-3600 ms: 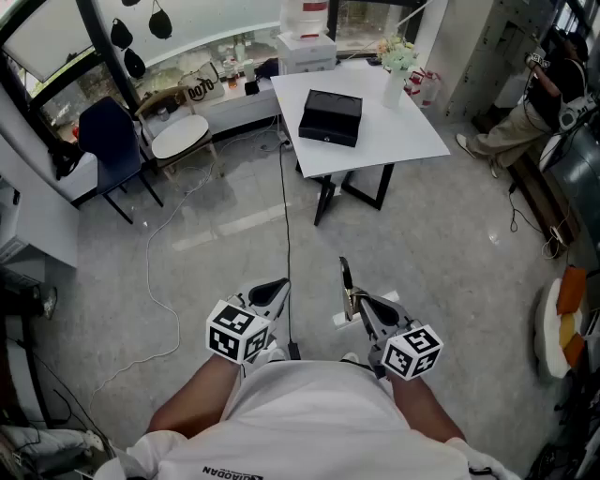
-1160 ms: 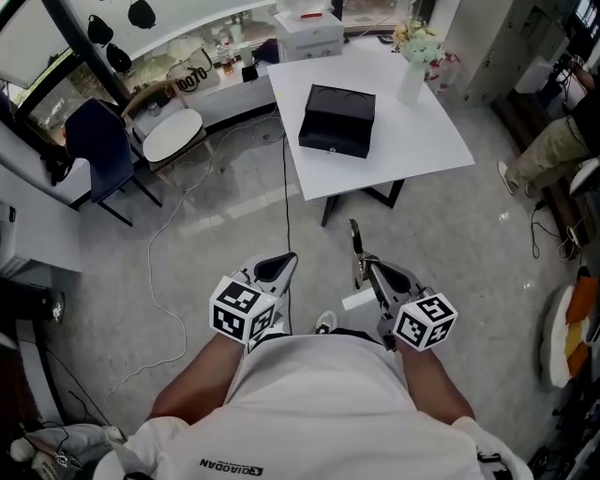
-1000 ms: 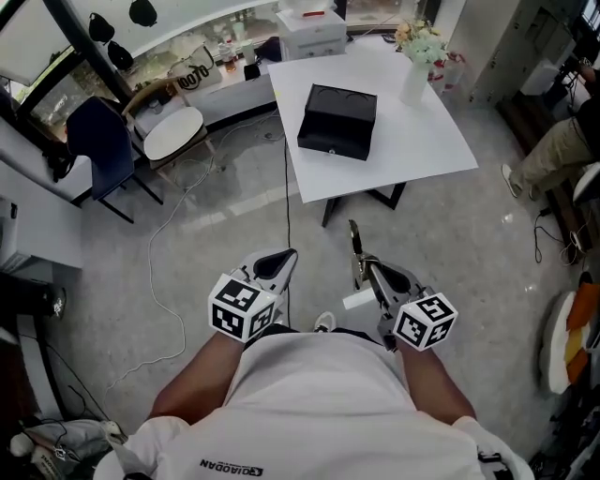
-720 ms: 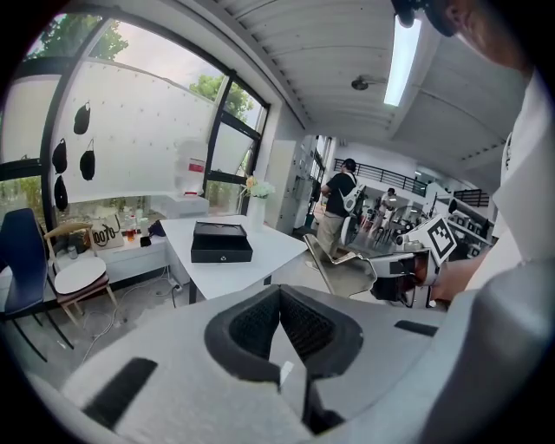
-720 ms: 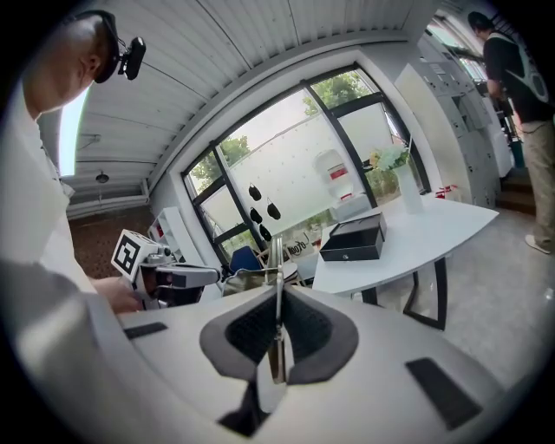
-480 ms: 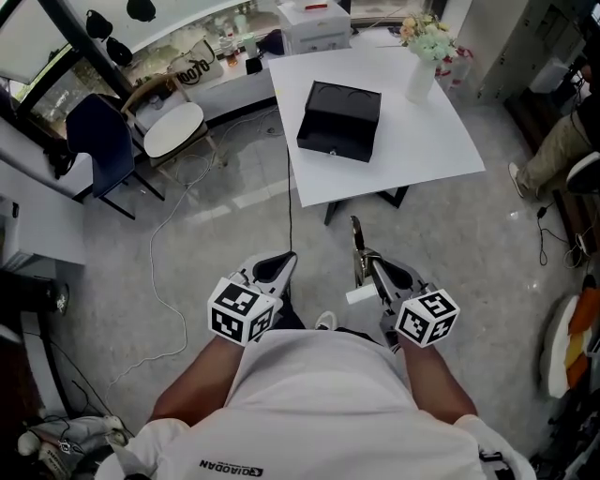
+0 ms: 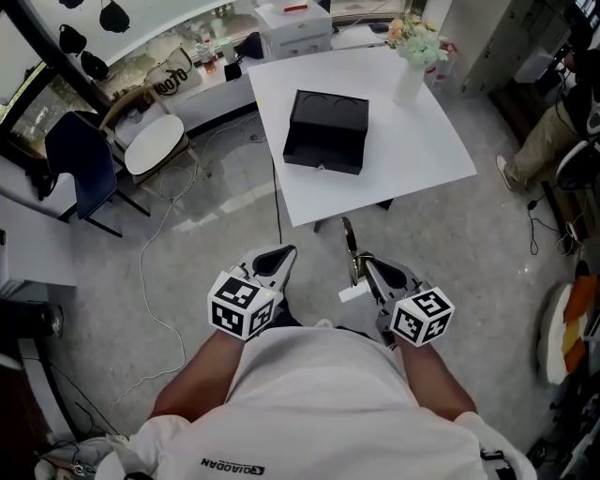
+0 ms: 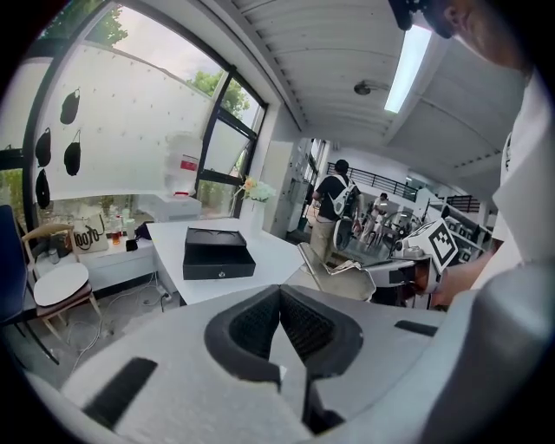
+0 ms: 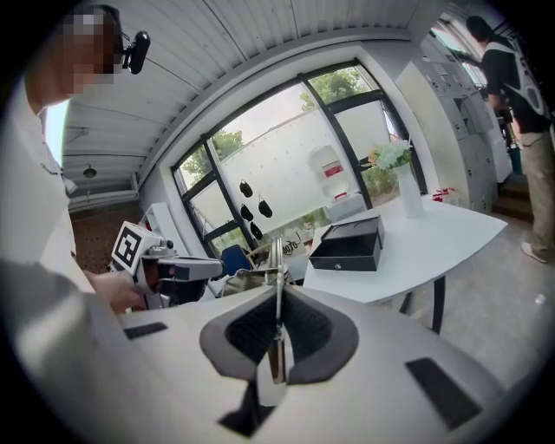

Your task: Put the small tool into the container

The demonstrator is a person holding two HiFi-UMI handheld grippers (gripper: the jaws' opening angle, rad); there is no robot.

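A black box-shaped container (image 7: 325, 131) with its lid down lies on the white table (image 7: 422, 159) ahead of me. My right gripper (image 7: 361, 267) is shut on a thin flat metal tool (image 7: 349, 246), which sticks up and forward from its jaws (image 9: 277, 260). It hangs over the floor just short of the table's near edge. My left gripper (image 7: 277, 262) is beside it, shut with nothing between its pads (image 8: 279, 299). The container (image 8: 217, 251) sits closed in the left gripper view and also in the right gripper view (image 9: 351, 244).
A white vase of flowers (image 7: 410, 80) stands at the table's far right corner and a white box (image 7: 292, 19) behind it. A blue chair (image 7: 80, 159), a round white stool (image 7: 153, 136) and a floor cable (image 7: 145, 281) lie left. A person (image 7: 553, 112) stands right.
The table and container have come nearer and shifted slightly left in the head view. Both grippers keep their pose, the tool still held in the right one.
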